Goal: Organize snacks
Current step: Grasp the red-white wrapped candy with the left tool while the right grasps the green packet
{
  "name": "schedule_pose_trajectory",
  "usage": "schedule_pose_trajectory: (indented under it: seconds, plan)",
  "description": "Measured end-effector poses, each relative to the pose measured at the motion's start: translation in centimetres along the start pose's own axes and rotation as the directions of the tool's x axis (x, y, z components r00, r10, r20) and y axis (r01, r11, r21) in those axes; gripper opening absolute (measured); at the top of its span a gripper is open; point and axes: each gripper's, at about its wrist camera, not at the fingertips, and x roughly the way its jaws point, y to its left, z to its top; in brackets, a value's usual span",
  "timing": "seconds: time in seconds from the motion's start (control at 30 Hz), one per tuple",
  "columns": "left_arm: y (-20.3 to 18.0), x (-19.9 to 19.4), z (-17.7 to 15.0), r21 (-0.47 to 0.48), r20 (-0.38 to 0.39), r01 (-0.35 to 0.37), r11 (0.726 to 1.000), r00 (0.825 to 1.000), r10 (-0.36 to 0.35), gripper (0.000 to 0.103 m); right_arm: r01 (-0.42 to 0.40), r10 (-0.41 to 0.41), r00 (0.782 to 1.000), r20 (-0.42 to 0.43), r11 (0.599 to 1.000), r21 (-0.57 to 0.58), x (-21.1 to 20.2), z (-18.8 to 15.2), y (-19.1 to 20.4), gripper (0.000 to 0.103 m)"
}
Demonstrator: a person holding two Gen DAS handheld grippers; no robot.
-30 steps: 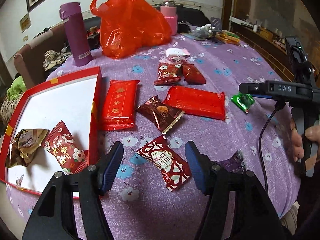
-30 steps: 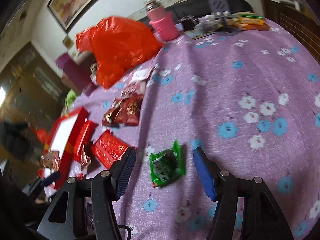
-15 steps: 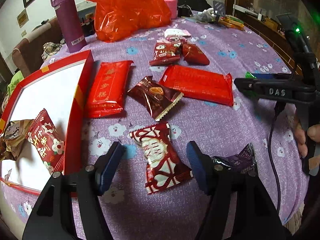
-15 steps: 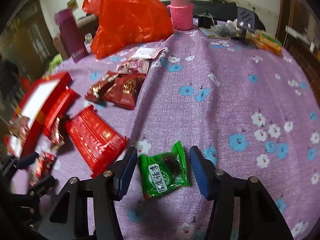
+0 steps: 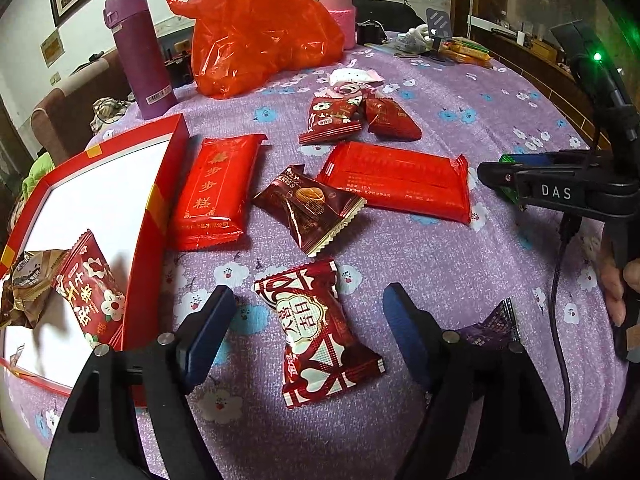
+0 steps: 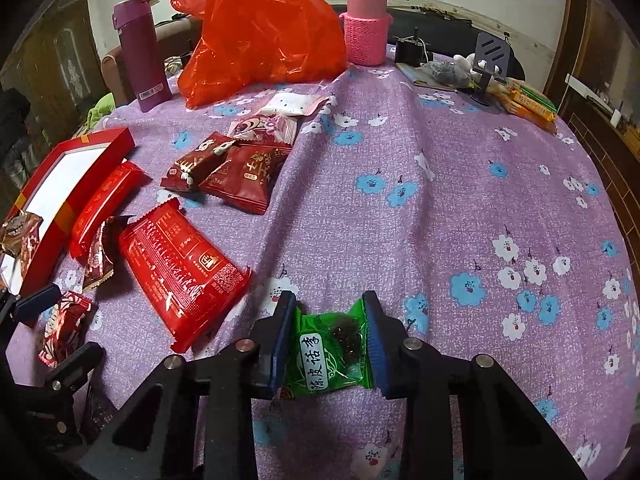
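Note:
My left gripper (image 5: pixel 308 328) is open over a dark red and white snack packet (image 5: pixel 320 332) lying on the purple cloth, one finger on each side of it, not touching. My right gripper (image 6: pixel 328 336) is shut on a green snack packet (image 6: pixel 330 350), its pads pressed on both sides. A red box with a white inside (image 5: pixel 158 200) stands at the left and holds a red packet (image 5: pixel 90 288) and a brown packet (image 5: pixel 28 280). Two long red packs (image 5: pixel 216 192) (image 5: pixel 396 180) and a brown packet (image 5: pixel 310 208) lie between.
A red plastic bag (image 5: pixel 256 28), a purple flask (image 5: pixel 138 52) and a pink-sleeved bottle (image 5: pixel 338 8) stand at the back. More small packets (image 5: pixel 352 114) lie mid-table. A purple packet (image 5: pixel 490 326) lies by my left gripper's right finger. Orange packs (image 6: pixel 528 104) sit at the far right.
My right gripper has closed on the green packet. My left gripper has moved lower and closer over the red and white packet, still open.

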Motion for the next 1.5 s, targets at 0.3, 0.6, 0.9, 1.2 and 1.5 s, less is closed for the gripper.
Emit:
schedule_pose_trajectory:
  seconds: [0.3,0.6,0.9,1.2,1.5]
  plan:
    - [0.3,0.1,0.0,-0.024,-0.007,0.024,0.999,1.000,-0.025,0.077,-0.197,0.202,0.979,-0.010,0.964,0.178,-0.1,0.8,-2.6,0.033]
    - [0.4,0.1,-0.1,-0.023,-0.007,0.023,0.999,1.000,-0.024,0.078,-0.429,0.406,0.903,0.138,0.853,0.297,-1.5,3.5,-3.6,0.033]
    - [0.3,0.3,0.2,-0.034,-0.021,-0.008,0.999,1.000,0.007,0.083,-0.523,0.478,0.852,0.212,0.794,0.311,0.1,4.6,-3.0,0.032]
    - [1.1,0.2,0.1,-0.066,-0.043,0.002,0.998,0.999,-0.004,0.082,-0.527,0.485,0.850,0.207,0.770,0.360,0.9,4.2,-4.8,0.033]
    - [1.3,0.0,0.3,-0.057,-0.051,-0.033,0.998,0.998,0.031,0.082,-0.539,0.491,0.842,0.224,0.754,0.374,0.3,4.1,-6.0,0.033]
